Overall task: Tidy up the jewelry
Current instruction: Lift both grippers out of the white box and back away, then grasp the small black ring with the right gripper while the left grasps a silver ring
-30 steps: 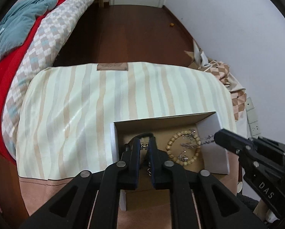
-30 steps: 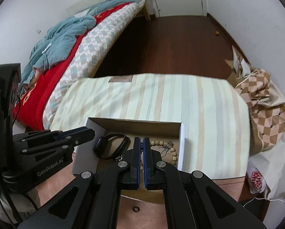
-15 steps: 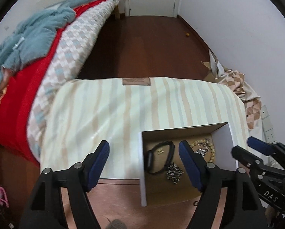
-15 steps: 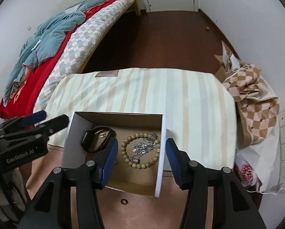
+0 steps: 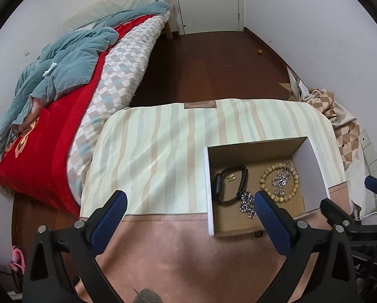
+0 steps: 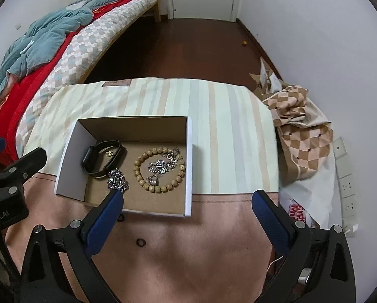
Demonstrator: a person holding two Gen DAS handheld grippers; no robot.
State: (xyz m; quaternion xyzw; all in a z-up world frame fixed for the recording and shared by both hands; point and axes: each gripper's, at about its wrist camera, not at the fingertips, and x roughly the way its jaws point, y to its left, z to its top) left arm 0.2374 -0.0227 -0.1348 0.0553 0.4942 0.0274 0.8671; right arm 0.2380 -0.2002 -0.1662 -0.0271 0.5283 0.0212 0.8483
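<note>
An open cardboard box (image 6: 189, 166) (image 5: 312, 161) sits on the striped cloth. Inside lie a black wristband (image 6: 101, 157) (image 5: 230, 184), a wooden bead bracelet (image 6: 160, 169) (image 5: 279, 179) with a silver chain (image 6: 160, 165) in its middle, and a second silver chain (image 6: 117, 179) (image 5: 247, 203). Small gold earrings (image 6: 109, 153) lie inside the wristband loop. My left gripper (image 5: 191, 203) is open and empty, above the cloth left of the box. My right gripper (image 6: 187, 203) is open and empty, above the box's near edge. Two small black rings (image 6: 140, 242) (image 6: 120, 218) lie on the pink cloth in front of the box.
A bed with a red cover and a blue-grey blanket (image 5: 62, 58) stands to the left. A checked cloth bundle (image 6: 296, 126) lies right of the table by the white wall. Dark wooden floor (image 5: 213, 70) runs back to a white door.
Both grippers have opened wide and pulled back and up from the box. The silver chain that the left gripper held now lies in the box beside the wristband.
</note>
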